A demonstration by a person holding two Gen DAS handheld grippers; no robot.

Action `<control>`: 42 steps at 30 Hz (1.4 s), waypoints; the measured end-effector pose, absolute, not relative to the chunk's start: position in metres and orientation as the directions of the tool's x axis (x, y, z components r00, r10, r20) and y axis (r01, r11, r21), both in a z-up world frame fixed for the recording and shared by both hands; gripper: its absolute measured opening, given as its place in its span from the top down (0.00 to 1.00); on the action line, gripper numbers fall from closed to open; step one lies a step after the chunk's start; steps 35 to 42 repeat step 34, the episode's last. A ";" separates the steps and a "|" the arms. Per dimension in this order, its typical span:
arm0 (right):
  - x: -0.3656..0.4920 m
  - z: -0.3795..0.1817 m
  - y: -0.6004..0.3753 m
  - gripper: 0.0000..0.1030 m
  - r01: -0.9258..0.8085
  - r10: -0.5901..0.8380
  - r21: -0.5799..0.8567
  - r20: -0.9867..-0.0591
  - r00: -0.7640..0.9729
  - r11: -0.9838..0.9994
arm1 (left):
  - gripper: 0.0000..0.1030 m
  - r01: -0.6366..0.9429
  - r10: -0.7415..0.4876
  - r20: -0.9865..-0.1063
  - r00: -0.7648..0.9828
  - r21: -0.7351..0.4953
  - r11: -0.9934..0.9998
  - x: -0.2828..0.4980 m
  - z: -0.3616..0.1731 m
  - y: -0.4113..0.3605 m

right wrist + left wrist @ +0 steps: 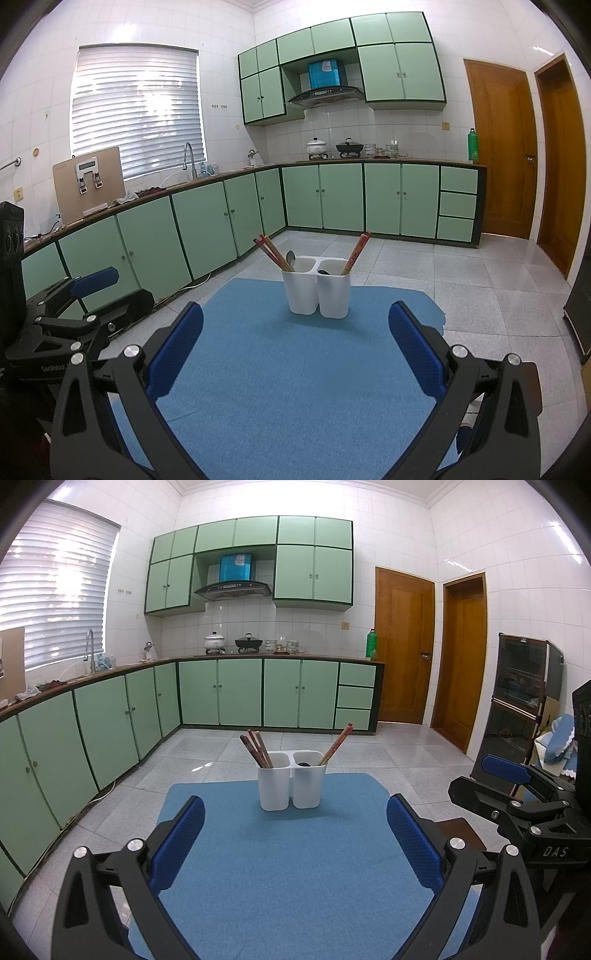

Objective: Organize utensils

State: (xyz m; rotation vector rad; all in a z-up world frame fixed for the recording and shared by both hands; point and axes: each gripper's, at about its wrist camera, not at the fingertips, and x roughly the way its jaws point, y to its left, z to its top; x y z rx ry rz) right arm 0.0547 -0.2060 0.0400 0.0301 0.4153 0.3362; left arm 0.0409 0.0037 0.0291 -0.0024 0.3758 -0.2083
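- The left tongs [295, 834] are spread wide, blue pads far apart, with nothing between them; they hang over the near part of the blue mat [288, 867].
- The right tongs [295, 343] are likewise wide open and empty, above the same mat [295, 369].
- In the left wrist view the right tongs [517, 794] show at the right edge, beside the mat; in the right wrist view the left tongs [74, 306] show at the left edge.
- The blue mat covers the worktop; a dark brown strip [461, 830] of it shows at the mat's right edge.
- A white two-compartment utensil holder [291, 781] stands upright on the far half of the mat, well apart from both tongs [317, 291].
- Its left compartment holds a bundle of reddish-brown chopsticks [256, 749] leaning left [271, 253].
- A spoon [290, 258] stands in that same compartment, just right of the bundle, its bowl upward; it is seen only from the right wrist.
- The right compartment holds a second, smaller set of chopsticks [338, 744] leaning right [356, 253].
- A dark rounded utensil end [324, 272] sits low in the right compartment [304, 764]; what kind it is cannot be told.
- Beyond the worktop run green kitchen cabinets [240, 692], a tiled floor [369, 753] and two wooden doors [402, 646].
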 end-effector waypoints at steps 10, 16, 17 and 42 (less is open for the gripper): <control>0.055 0.039 -0.204 0.05 -0.315 0.327 0.096 -0.392 0.860 0.944 | 0.06 0.201 -0.202 -0.367 0.908 -0.042 0.979 0.040 0.030 0.006; 0.054 0.038 -0.202 0.05 -0.314 0.326 0.095 -0.393 0.860 0.945 | 0.06 0.201 -0.203 -0.367 0.908 -0.044 0.979 0.040 0.030 0.006; 0.054 0.039 -0.202 0.05 -0.313 0.325 0.096 -0.393 0.860 0.945 | 0.06 0.201 -0.202 -0.368 0.908 -0.042 0.979 0.040 0.029 0.006; 0.055 0.036 -0.201 0.05 -0.311 0.324 0.099 -0.396 0.859 0.945 | 0.06 0.198 -0.198 -0.375 0.906 -0.040 0.979 0.040 0.030 0.009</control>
